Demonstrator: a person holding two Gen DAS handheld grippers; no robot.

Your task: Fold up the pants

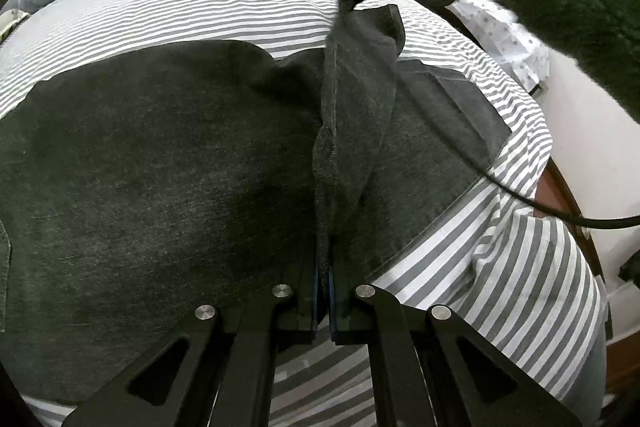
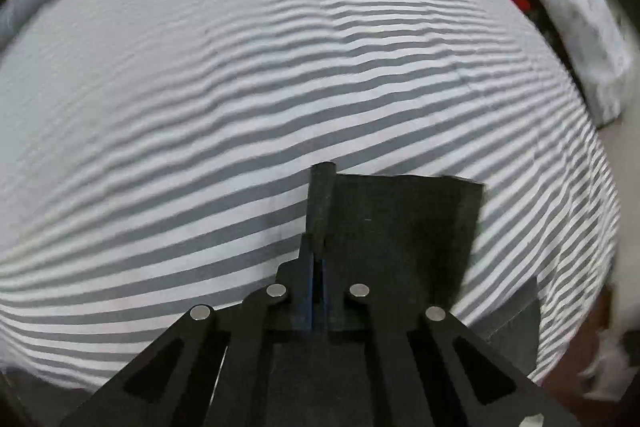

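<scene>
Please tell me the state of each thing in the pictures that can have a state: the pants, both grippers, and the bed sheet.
pants: mostly flat on the bed, one edge lifted up, not yet folded
left gripper: shut on the pants' edge
right gripper: shut on a fold of the pants
striped bed sheet: spread out, lightly wrinkled

- dark charcoal grey pants (image 1: 140, 155) spread mostly flat on a striped bed
- one seamed edge is lifted into a taut ridge running up the middle
- a hemmed leg end lies flat at right
</scene>
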